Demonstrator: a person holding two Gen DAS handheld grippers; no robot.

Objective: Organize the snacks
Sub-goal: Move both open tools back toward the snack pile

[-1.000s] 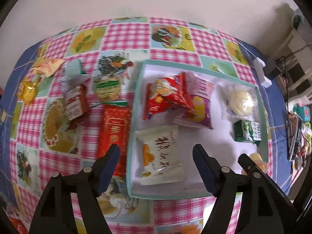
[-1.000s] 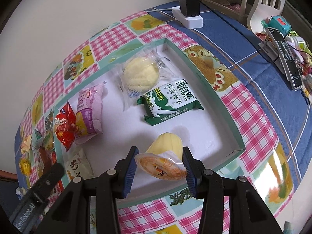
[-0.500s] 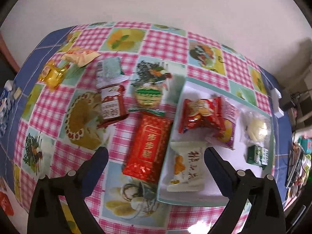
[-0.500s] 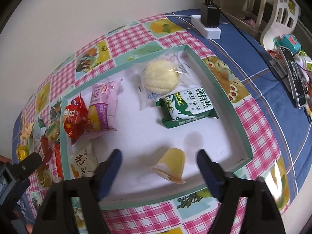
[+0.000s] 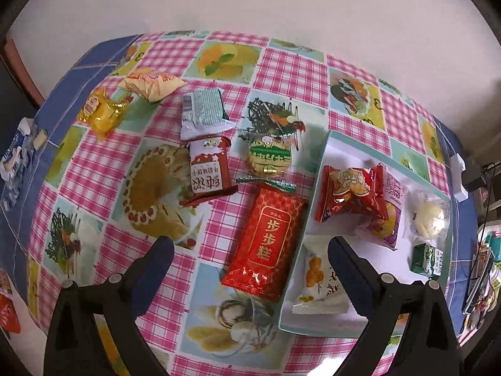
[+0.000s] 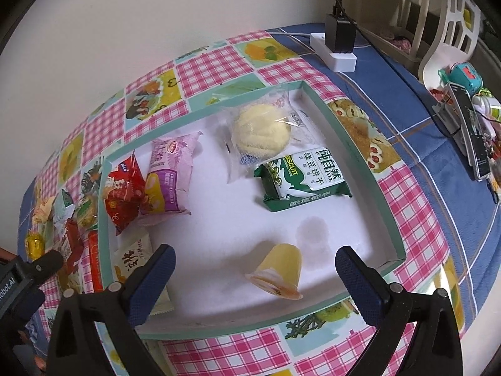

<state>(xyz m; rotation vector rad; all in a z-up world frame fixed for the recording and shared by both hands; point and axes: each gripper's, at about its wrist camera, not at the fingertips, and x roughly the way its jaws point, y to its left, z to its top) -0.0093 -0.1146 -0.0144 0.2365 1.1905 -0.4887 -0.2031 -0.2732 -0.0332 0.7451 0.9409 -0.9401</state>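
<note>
The right gripper (image 6: 253, 277) no longer pinches the yellow jelly cup w/ the orange foil lid (image 6: 277, 274): a sec ago it was clamped on it, now the jaws are opening to full spread and the cup lies tipped on its side on the white floor of the teal-rimmed shallow box (image 6: 360, 163), lower centre of the right wrist view, touching neither finger. So that snack counts as put away. The left gripper (image 5: 250, 261) has gone wide too, holds nothing, and has slid over from the box to the long red foil packet w/ gold characters (image 5: 267, 241), lower centre of its frame, lying flat just beside the box's left wall. Prob the next pick. Packet looks glossy, crinkly, flattish; should pinch ok across its width. Several more wrapped snacks wait on the pink checked tablecloth (image 5: 94, 169), upper left.
</note>
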